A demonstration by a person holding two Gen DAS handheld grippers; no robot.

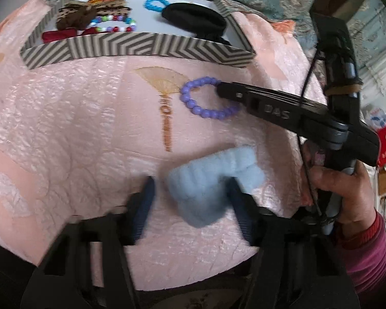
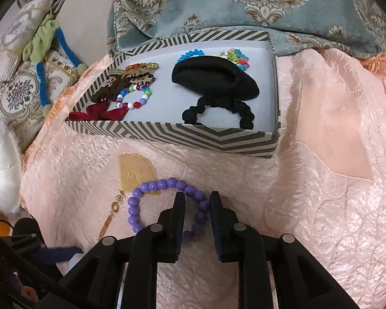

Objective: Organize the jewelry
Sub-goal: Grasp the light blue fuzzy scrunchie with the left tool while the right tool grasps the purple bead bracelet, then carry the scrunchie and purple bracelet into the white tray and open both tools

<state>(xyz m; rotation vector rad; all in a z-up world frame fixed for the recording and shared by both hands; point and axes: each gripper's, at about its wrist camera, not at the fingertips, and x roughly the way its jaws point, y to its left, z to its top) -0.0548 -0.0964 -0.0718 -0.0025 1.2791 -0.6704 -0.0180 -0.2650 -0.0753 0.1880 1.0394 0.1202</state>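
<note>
Now the purple bead bracelet (image 2: 167, 200) is straddled by the narrowly open right gripper (image 2: 196, 200), its right arc lying between the fingers, and the striped box (image 2: 182, 135) is found at 12 o'clock. A blue fluffy scrunchie (image 1: 208, 185) is framed by the wide left gripper (image 1: 190, 182).

left tool (image 1: 190, 193): fingers motion-blurred, base cut off by bottom edge;
blue fluffy item (image 1: 211, 188): blurred, kind unclear;
purple bracelet (image 2: 167, 203): near beads hidden behind right tool (image 2: 196, 200);
red item (image 2: 97, 114): partly hidden by box (image 2: 167, 134) wall
</note>
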